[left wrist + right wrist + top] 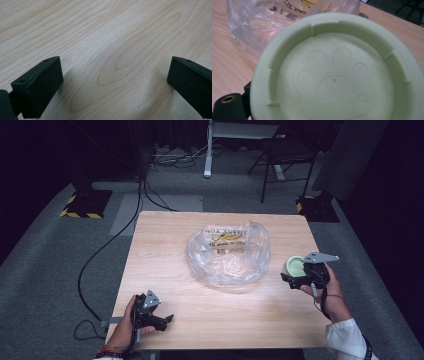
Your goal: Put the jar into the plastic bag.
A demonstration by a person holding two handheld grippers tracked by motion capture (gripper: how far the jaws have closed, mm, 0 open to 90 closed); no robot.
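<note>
Here we held the cup (294, 266) in the right gripper (298, 279), left gripper (159, 319) wide; loose grip risked dropping it short of the bag (227, 254).

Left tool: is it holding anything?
No, the left tool has its jaws wide apart with only bare table between them.

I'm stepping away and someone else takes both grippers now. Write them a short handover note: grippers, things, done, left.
Right gripper: shut on the pale green bowl, held at the table's right edge, its paw-print base facing the camera in the right gripper view.
Left gripper: jaws wide open, nothing between them, low over the wooden table near the front left.
Clear plastic bag: lying crumpled mid-table, untouched.
Done: bowl picked up.
Left: probably getting the bowl into the bag, left gripper holding the bag open.
</note>
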